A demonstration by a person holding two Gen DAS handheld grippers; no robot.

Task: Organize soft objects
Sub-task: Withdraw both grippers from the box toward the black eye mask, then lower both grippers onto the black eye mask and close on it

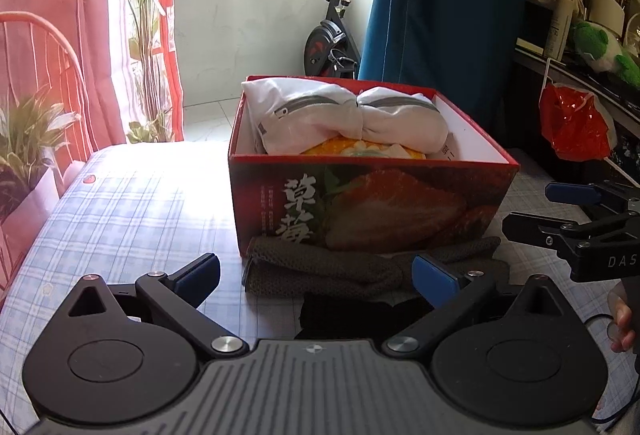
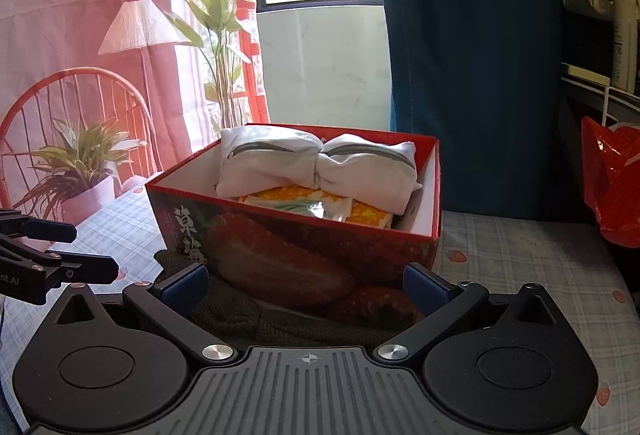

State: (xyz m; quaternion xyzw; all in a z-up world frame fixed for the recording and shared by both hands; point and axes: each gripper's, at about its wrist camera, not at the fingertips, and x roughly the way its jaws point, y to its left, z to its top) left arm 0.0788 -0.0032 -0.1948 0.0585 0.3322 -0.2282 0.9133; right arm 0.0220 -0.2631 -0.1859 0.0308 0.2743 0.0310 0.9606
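While both hand-held grippers hang just in front of the box, neither one has anything in it. The left hand-held gripper (image 1: pixel 316 271) has its blue-padded fingers spread wide, sitting over the near edge of a grey-brown knitted cloth (image 1: pixel 344 269) that lies flat on the checked tablecloth (image 1: pixel 132 211), pushed right up against the front wall of the red strawberry box (image 1: pixel 372 203). The knit looks coarse and a bit rumpled, folded over on itself, with something black (image 1: pixel 352 315) lying just in front of it, closer to the camera. Can't tell what that black bit is.

The right hand-held gripper (image 2: pixel 306 281) is spread wide too, its fingers straddling the same cloth and the box's near corner without touching either, as far as I can see. In the left wrist view it shows up at the right edge, with some fingertips of the person's hand (image 1: pixel 622 323) just below it.

Inside the box there's a white bundle (image 1: pixel 348 119) on top, soft fabric with grey stripe trim, pinched in the middle so it looks like a bow. It's resting on something yellow-orange and white (image 2: pixel 316 205), a folded patterned piece, mostly hidden. The bundle pokes up a little above the rim.

A red plastic bag (image 1: pixel 572 123) hangs off to the right.
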